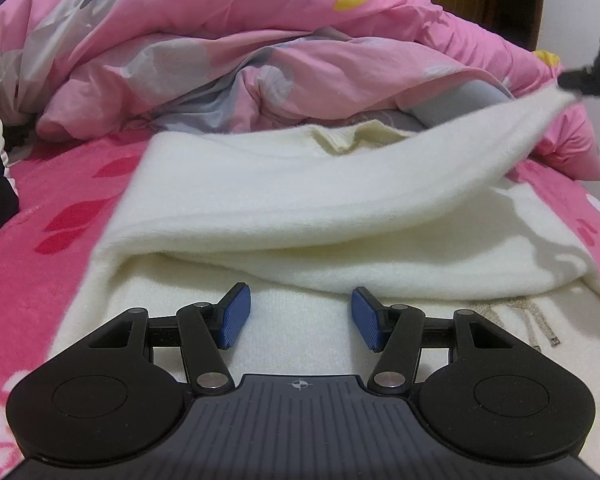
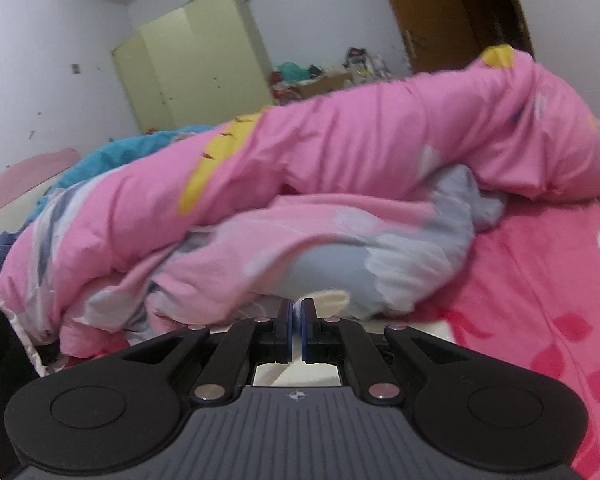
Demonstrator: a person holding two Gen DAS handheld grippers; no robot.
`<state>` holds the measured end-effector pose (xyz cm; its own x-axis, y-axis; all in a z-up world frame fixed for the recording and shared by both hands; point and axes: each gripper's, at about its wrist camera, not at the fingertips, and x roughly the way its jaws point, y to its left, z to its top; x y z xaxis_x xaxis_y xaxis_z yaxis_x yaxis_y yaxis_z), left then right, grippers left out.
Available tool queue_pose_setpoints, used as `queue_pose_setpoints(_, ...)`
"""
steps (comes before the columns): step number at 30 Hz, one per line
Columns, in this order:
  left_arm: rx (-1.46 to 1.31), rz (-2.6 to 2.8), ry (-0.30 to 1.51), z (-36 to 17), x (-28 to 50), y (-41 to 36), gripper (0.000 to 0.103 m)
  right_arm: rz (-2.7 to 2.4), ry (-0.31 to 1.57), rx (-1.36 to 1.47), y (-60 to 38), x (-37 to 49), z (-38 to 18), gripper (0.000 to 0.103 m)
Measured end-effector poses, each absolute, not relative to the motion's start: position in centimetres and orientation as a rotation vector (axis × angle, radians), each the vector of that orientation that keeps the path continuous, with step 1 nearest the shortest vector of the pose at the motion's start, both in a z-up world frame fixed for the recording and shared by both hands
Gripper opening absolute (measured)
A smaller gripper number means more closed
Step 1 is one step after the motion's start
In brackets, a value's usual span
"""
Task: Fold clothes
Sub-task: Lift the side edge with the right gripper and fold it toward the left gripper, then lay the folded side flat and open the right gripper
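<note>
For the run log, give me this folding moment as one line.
task: fold clothes | left gripper: open, over cream sweater | right gripper: shut on sweater edge, lifted | behind: pink duvet

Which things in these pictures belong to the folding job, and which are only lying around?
Belong to the job:
cream garment
right gripper, shut on its lifted edge
left gripper, open over it

Only lying around:
pink quilt
pink bedsheet
blue cloth
wardrobe
door

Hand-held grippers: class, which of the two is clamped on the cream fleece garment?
The right hand-held gripper: shut on the cream fleece garment, lifting its corner. The left hand-held gripper hovers open, empty.
</note>
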<state>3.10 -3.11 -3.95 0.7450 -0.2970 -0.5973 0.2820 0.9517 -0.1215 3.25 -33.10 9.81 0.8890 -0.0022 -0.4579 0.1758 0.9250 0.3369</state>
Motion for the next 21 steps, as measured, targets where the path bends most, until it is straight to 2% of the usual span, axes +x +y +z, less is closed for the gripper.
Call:
queue_pose_setpoints(7, -0.021, -0.317, 0.657, -3.9, 3.1, -3.1, 0.056, -0.135, 0.488, 0.379, -34.8, 2.0, 7.8, 0.003)
queue_pose_setpoints(16, -0.022, -0.316, 0.657, -4.0, 3.0, -3.2, 0.057, -0.189, 0.653, 0.59, -38.9, 0.5, 1.4, 0.003)
queue_pose_setpoints(19, -0.018, -0.314, 0.657, -4.0, 3.0, -3.2, 0.057, -0.207, 0.709, 0.663, -40.3, 0.0, -0.8, 0.006)
queue_pose_setpoints(21, -0.017, -0.314, 0.657, -4.0, 3.0, -3.2, 0.057, -0.203, 0.71, 0.69, -40.8, -0.1, -0.7, 0.017)
